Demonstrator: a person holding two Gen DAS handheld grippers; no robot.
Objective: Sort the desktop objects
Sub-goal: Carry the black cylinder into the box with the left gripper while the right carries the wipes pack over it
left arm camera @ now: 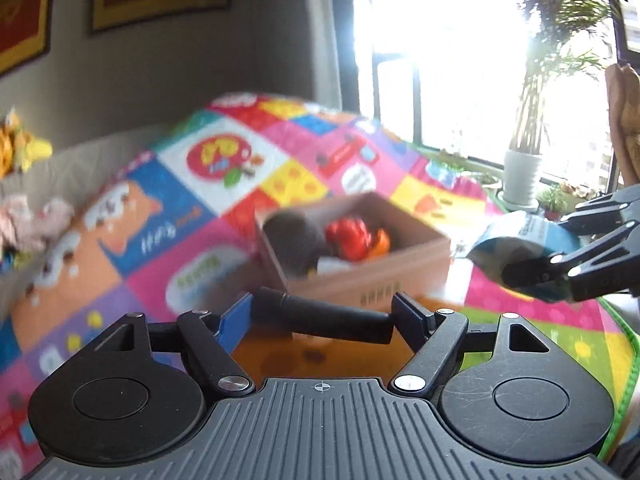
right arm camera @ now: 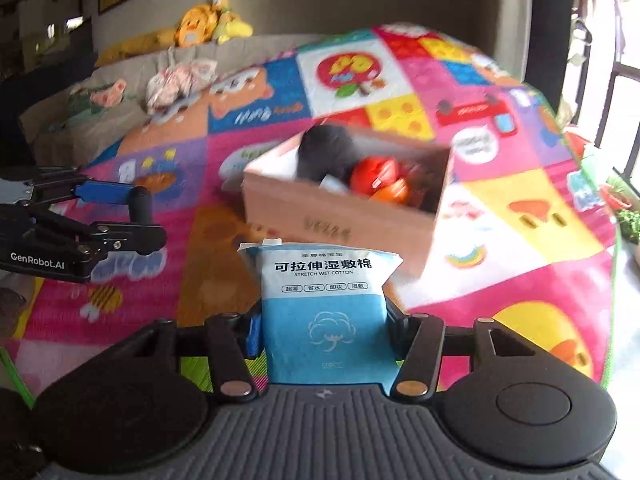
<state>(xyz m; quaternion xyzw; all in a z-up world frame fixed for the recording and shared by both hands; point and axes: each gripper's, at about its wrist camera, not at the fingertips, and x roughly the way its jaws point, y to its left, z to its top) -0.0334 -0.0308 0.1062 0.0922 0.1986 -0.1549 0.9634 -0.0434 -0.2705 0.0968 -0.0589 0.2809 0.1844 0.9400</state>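
Box (right arm camera: 340,216), cardboard, sits open-topped on the bright mat (right arm camera: 520,216) ahead of both grippers, at about twelve o'clock from each, and blur smears it in both views. Inside it I can make out a dark rounded thing (right arm camera: 328,152) at ten o'clock and red and orange toys (right arm camera: 380,182) at three, but their shapes are too soft to name, and the printing on the box's near wall cannot be read. The right gripper (right arm camera: 324,332) is clamped on a blue-and-white pouch (right arm camera: 326,308) of wet cotton, its pads pressing the pouch's sides; the pouch's bottom edge is hidden behind the gripper body. The left gripper (left arm camera: 322,314) is clamped end to end on a black roll (left arm camera: 324,316), which lies crosswise between its pads above the mat. Seen from the left wrist, the pouch shows only partly at three o'clock, cut by the right gripper's fingers (left arm camera: 560,268). Glare from the window (left arm camera: 440,60) washes out the top right. Plush toys (right arm camera: 208,24) lie blurred on the sofa (right arm camera: 120,120) at eleven o'clock.
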